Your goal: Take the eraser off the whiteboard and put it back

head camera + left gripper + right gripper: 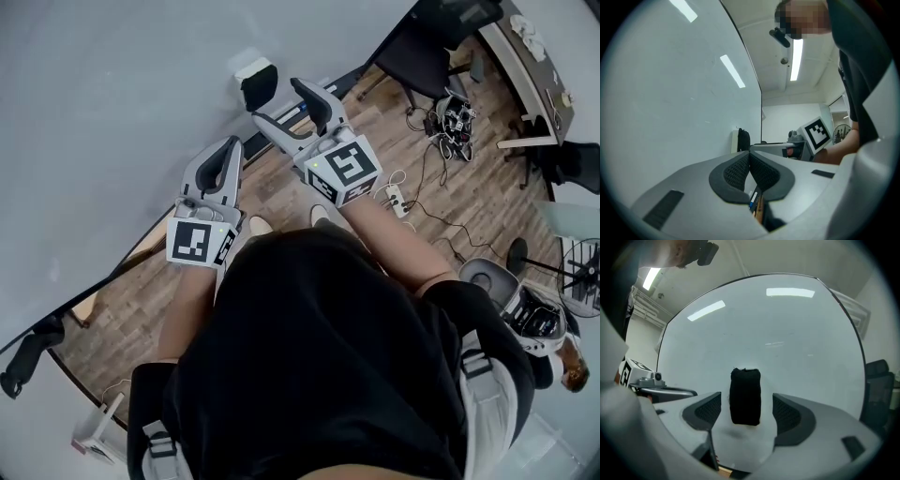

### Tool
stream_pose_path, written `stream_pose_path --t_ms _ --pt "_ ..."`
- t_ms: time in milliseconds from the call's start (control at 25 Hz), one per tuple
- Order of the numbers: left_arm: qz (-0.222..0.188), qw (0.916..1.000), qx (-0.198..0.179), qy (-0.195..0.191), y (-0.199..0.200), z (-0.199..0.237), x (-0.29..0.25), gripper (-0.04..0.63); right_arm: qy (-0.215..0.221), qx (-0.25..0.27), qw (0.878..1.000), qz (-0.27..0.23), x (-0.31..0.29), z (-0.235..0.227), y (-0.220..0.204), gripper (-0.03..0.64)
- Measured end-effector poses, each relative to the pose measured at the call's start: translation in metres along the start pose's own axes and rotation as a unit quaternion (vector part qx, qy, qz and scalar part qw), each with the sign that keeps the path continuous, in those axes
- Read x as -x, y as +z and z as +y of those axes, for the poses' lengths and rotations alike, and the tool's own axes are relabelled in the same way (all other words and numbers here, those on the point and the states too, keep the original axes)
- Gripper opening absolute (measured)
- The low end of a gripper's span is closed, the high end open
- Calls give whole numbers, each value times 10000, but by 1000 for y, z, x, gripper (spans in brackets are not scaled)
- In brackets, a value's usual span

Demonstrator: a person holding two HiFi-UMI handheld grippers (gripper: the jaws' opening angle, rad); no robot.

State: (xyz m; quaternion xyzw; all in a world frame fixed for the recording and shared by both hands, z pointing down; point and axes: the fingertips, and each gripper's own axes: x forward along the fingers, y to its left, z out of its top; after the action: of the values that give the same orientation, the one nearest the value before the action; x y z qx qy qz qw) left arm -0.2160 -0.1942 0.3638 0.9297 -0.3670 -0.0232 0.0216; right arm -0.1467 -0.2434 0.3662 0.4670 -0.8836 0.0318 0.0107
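Observation:
The black eraser clings to the whiteboard, upright, with a white back. In the right gripper view the eraser stands between the two pads with a gap on each side, still against the whiteboard. My right gripper is open around it, pointing level at the board. My left gripper hangs lower left of it, near the board, shut with nothing between its pads. From the left gripper view the eraser shows farther along the board, beside the right gripper's marker cube.
The whiteboard's bottom rail runs along a wooden floor. A black chair, a power strip with cables, a desk and a fan stand to the right. The person's black-shirted body fills the lower head view.

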Motion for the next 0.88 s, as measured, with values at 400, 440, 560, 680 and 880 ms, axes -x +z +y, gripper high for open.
stream_pose_path --t_ms 400,440,560,680,880 --pt "55 9998 41 -182 -4 10 3 -5 -500 54 9987 68 -25 -4 -4 328" --pt "58 9998 47 -192 -4 12 4 -5 -534 65 9985 70 -27 -4 -4 328" --pt "59 9997 57 -222 -5 15 6 -5 -614 87 9980 99 -30 -4 -6 325" --pt "46 9997 63 -244 -7 17 11 -5 -690 88 9975 142 -32 -2 -10 313" --pt "61 9995 75 -294 -8 24 11 -5 -859 126 9961 165 -37 -4 -10 254"
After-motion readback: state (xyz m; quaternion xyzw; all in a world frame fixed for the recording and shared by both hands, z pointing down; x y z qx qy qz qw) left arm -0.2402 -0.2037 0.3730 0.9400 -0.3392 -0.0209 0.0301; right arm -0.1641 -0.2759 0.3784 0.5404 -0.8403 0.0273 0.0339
